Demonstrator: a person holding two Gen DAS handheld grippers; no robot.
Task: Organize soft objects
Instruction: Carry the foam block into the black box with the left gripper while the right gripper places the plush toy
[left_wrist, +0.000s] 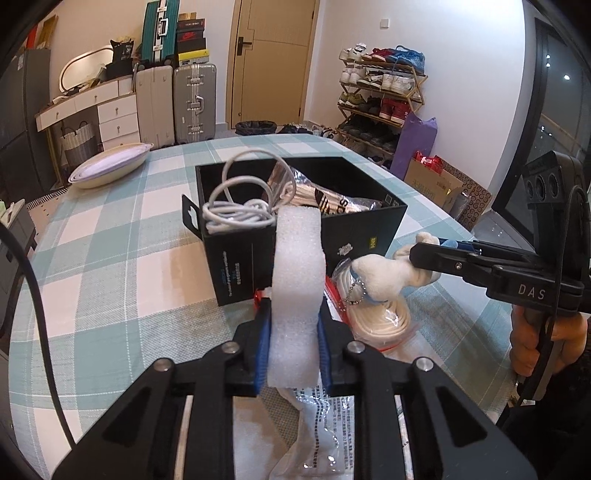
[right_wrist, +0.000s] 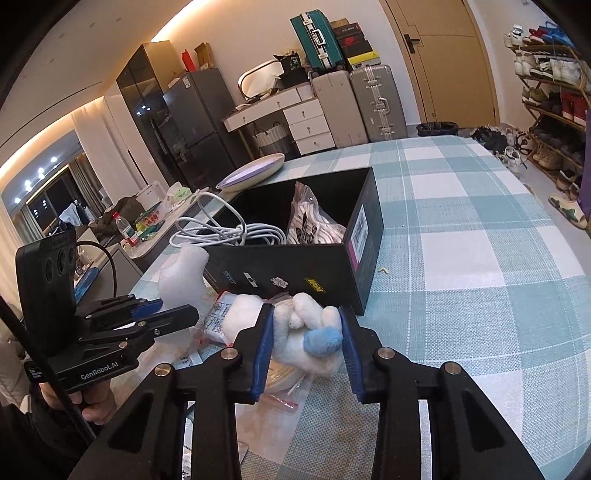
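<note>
the white foam strip (left_wrist: 297, 291) stands upright, clamped between the blue pads of the left gripper (left_wrist: 294, 343), just short of the near wall of the black box (left_wrist: 295, 254) at 12 o'clock in the left wrist view. the box sits open-topped on the checked tablecloth (left_wrist: 110, 258); a white cable coil (left_wrist: 240, 214) fills its left end and a printed plastic bag (left_wrist: 332, 201) leans in the right end, with free space showing between them in the right wrist view. the near rim of the box is level with the foam's top.

at 3 o'clock the right gripper (right_wrist: 304, 339) comes in sideways, its fingers squeezing a white plush toy (right_wrist: 295, 332) with a blue tip, held just above a clear bag of cream cord (left_wrist: 376, 317) lying in front of the box. the toy's ball chain hangs free. a hand (left_wrist: 543, 343) grips the right handle at the table's right edge.

bare tablecloth stretches wide at 9 o'clock in the left wrist view, up to a shallow oval dish (left_wrist: 110, 168) near the far left edge.
</note>
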